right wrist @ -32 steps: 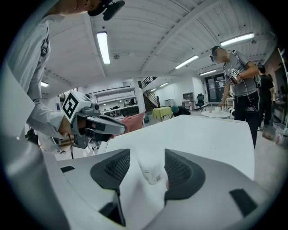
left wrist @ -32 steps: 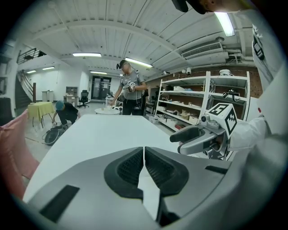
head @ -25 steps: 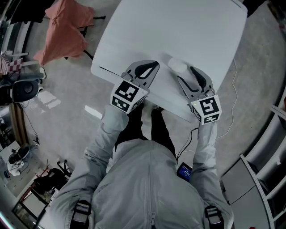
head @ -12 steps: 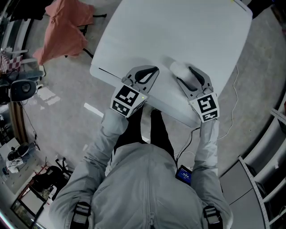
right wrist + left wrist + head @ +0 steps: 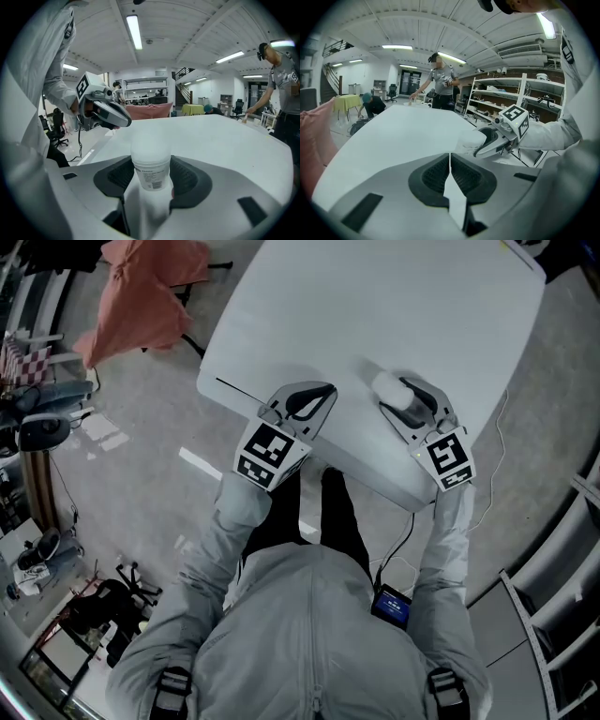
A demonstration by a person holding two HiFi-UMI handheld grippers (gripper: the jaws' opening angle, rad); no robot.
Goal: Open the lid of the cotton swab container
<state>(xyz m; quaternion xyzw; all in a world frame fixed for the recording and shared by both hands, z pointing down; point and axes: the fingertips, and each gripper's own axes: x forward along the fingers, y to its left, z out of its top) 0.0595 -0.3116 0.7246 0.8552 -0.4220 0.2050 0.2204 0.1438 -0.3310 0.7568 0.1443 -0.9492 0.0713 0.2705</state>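
The cotton swab container (image 5: 151,159), a small whitish cylinder with a printed label and its lid on, stands upright between the pads of my right gripper (image 5: 150,180), which is shut on it. From above, the container (image 5: 388,385) and right gripper (image 5: 405,397) are near the front edge of the white table (image 5: 375,306). My left gripper (image 5: 309,396) rests to their left over the table, a hand's width away. Its jaws (image 5: 450,164) are shut with nothing between them. From that side the container (image 5: 469,140) shows in the right gripper (image 5: 499,140).
A salmon-coloured cloth (image 5: 141,296) hangs over a chair beyond the table's left corner. A cable (image 5: 492,474) trails on the floor to the right, by shelving (image 5: 562,615). People (image 5: 438,84) stand past the table's far end, with storage racks (image 5: 520,103) behind.
The head view has drifted a little. Both grippers stay near the table's front edge, the right one still shut on the container and the left one still shut and empty.
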